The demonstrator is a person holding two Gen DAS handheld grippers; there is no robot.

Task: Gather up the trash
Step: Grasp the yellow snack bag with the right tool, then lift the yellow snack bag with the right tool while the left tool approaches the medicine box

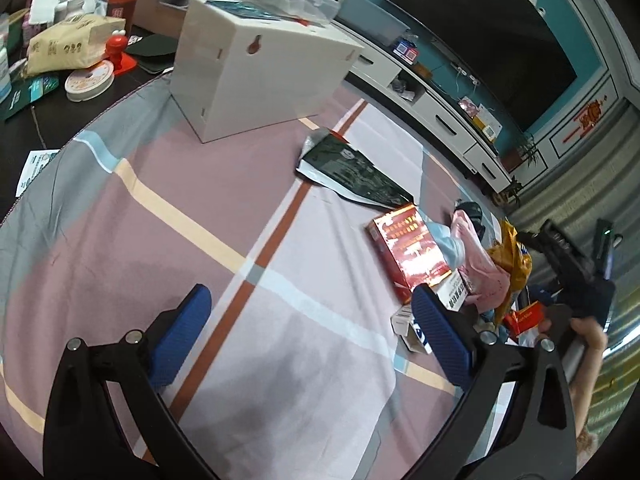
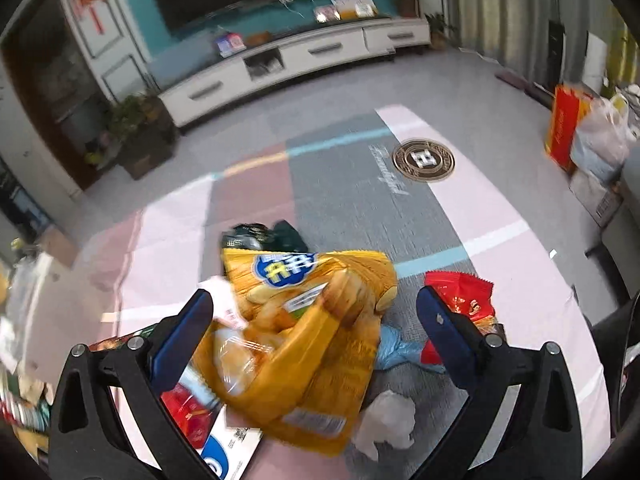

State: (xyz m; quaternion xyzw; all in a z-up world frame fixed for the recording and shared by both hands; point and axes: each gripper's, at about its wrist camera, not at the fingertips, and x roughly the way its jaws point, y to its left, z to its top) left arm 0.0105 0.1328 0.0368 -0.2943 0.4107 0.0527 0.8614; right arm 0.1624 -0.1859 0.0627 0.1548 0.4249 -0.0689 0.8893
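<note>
My left gripper (image 1: 310,316) is open and empty above the striped tablecloth (image 1: 168,248). A trash pile lies to its right: a red box (image 1: 412,248), a pink bag (image 1: 480,264), a dark green packet (image 1: 352,168). My right gripper (image 2: 312,312) is open over the same pile, its jaws wide on either side of a yellow snack bag (image 2: 304,328), not clamping it. A red wrapper (image 2: 460,292), a blue bag (image 2: 394,346) and a crumpled white tissue (image 2: 386,424) lie beside it. The right gripper also shows in the left wrist view (image 1: 576,276).
A white box (image 1: 256,68) stands at the table's far side, with clutter behind it: a beige bag (image 1: 68,48), a red figurine (image 1: 118,50), a tape spool (image 1: 88,82). A round coaster (image 2: 424,160) lies on the cloth. A TV cabinet (image 2: 280,68) stands beyond.
</note>
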